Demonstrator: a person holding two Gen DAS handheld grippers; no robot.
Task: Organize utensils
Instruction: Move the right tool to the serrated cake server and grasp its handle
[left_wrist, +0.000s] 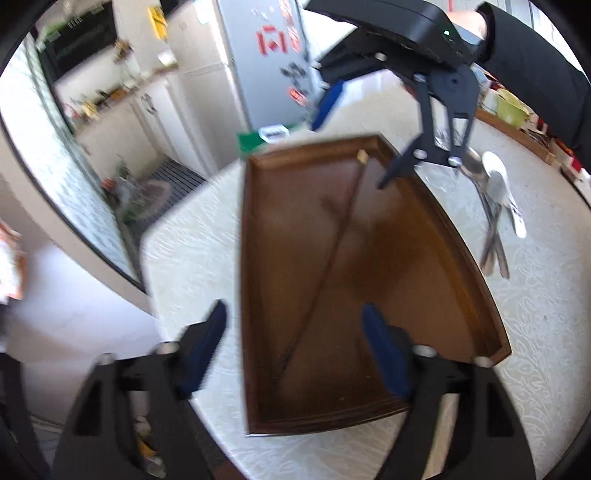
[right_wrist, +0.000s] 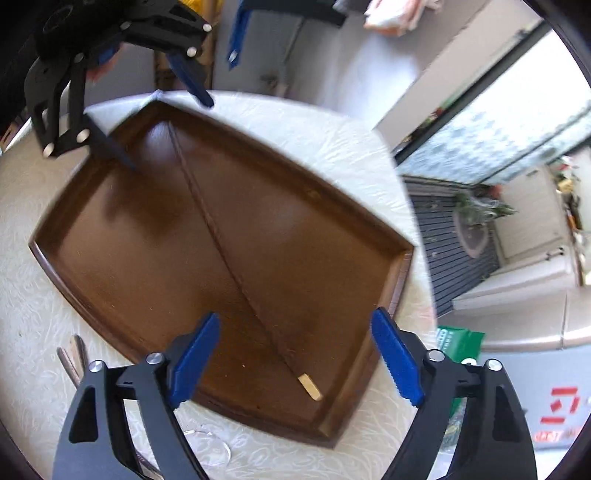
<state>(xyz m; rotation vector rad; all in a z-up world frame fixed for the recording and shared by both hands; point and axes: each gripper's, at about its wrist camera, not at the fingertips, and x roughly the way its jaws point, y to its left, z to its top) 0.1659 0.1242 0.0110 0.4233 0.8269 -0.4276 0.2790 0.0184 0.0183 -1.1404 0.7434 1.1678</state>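
A: Left wrist view: what does it show?
B: The left gripper (left_wrist: 295, 339), fingers spread apart and holding nothing, hangs over the near end of a brown wooden tray (left_wrist: 458, 236) on the white-patterned worktop (left_wrist: 192, 266). A thin divider (left_wrist: 332, 236) splits the tray. At 2 o'clock, metal spoons (left_wrist: 487, 206) and a white spoon (left_wrist: 506, 192) lie bunched just beside the tray's right rim. The right gripper (left_wrist: 354, 136) hovers at 1 o'clock.

A: And the right wrist view?
B: The right gripper (right_wrist: 295, 354), fingers wide apart and holding nothing, hangs over the tray (right_wrist: 399, 280). The left gripper (right_wrist: 173, 136) shows at 11 o'clock, spread. Utensil handles (right_wrist: 74, 354) lie at 8 o'clock on the worktop (right_wrist: 33, 325), beside the tray.
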